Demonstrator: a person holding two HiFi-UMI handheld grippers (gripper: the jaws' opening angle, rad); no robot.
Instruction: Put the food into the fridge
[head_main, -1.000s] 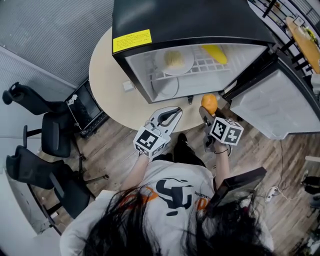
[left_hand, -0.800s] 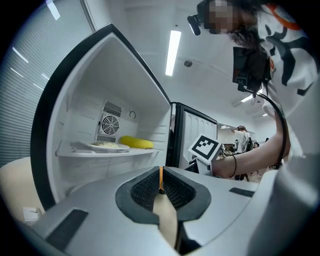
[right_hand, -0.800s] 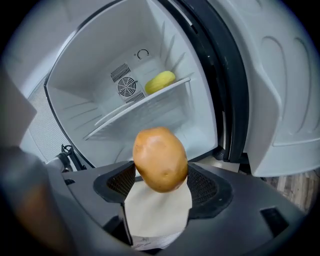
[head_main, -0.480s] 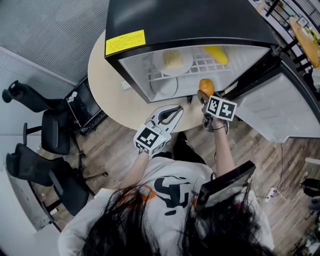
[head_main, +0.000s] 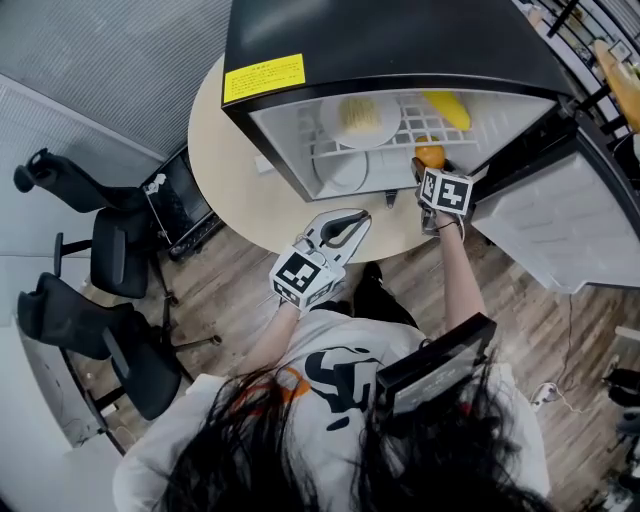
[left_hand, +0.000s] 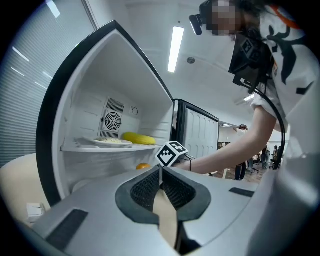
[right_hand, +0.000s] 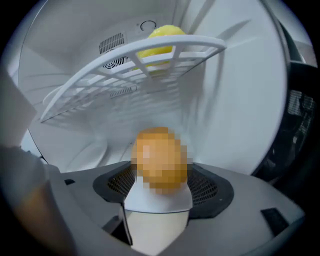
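Observation:
A black mini fridge (head_main: 380, 40) stands open on a round beige table (head_main: 230, 190). On its white wire shelf (right_hand: 125, 65) sit a plate of pale food (head_main: 358, 118) and a yellow fruit (head_main: 447, 108). My right gripper (head_main: 431, 168) is shut on an orange (head_main: 430, 154) and reaches into the lower compartment under the shelf; in the right gripper view the orange (right_hand: 160, 160) sits between the jaws just above the fridge floor. My left gripper (head_main: 360, 216) hangs shut and empty over the table's front edge, pointing at the fridge.
The fridge door (head_main: 545, 215) stands open at the right, close to my right arm. An empty white plate (head_main: 338, 172) lies on the fridge floor at the left. Black office chairs (head_main: 90, 270) stand on the wooden floor to the left.
My right gripper has carried the orange forward from the table's edge into the fridge's lower compartment. The left gripper has stayed put.

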